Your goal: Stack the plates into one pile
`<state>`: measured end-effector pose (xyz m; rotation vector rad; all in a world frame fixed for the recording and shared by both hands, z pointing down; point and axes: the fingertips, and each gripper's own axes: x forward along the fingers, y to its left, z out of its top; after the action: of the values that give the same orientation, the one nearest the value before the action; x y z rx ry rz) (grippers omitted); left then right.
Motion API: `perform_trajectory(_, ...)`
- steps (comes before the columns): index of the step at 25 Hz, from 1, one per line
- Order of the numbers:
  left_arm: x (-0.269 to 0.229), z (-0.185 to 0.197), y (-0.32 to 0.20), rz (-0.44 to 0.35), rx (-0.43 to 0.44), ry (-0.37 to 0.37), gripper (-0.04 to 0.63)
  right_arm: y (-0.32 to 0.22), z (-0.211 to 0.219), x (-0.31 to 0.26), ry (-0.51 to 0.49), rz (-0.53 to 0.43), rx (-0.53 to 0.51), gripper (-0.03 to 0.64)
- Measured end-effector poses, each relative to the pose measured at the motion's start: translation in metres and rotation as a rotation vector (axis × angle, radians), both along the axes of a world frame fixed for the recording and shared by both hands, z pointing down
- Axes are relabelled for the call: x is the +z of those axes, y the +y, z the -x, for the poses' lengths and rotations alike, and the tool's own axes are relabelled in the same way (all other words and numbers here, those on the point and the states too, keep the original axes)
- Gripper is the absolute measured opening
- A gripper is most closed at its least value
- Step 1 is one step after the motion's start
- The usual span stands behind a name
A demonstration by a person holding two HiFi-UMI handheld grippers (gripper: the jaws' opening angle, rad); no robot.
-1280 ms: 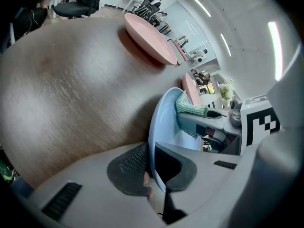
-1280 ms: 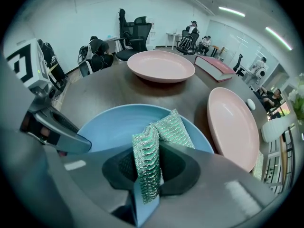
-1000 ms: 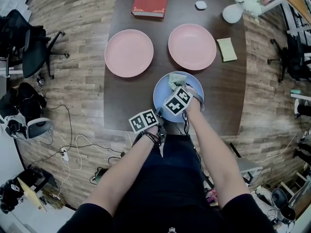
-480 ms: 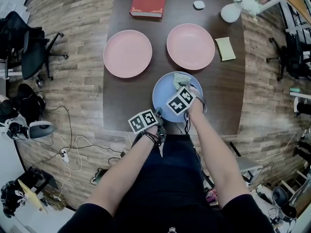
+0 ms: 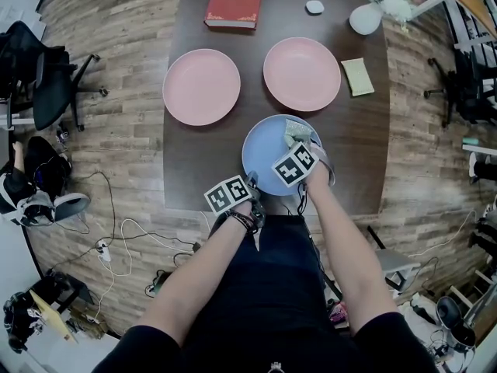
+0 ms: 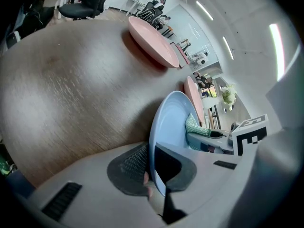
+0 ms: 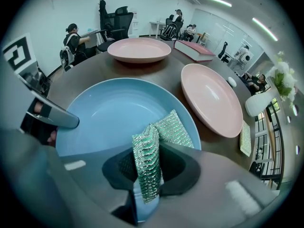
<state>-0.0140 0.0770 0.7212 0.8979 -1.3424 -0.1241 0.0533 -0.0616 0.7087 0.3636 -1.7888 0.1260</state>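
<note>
Plate (image 5: 265, 150): round, shallow, pale blue.

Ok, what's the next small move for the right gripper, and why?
Probably draw the right gripper across the blue plate towards its bare middle: it pinches a green scouring pad at the plate's far right edge, while the left gripper clamps the near rim steady.

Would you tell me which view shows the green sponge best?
The right gripper view: the sponge fills the centre, pinched between the fingers. The head view shows a small patch; the left gripper view only an edge.
</note>
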Motion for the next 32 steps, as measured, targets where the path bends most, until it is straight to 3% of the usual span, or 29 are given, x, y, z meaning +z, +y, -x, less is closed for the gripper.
perform_trajectory(16, 0.004, -0.004, 0.000, 0.002, 0.022, 0.000, 0.012, 0.012, -0.028, 0.002, -0.008, 0.020, 0.047, 0.083)
perform_trajectory(25, 0.007, -0.003, -0.003, -0.001, 0.041, 0.001, 0.012, 0.022, -0.026, -0.020, -0.079, 0.023, -0.009, 0.081)
perform_trajectory(32, 0.006, -0.004, -0.003, -0.006, 0.047, 0.001, 0.012, 0.033, -0.027, -0.040, -0.120, -0.003, -0.157, 0.081)
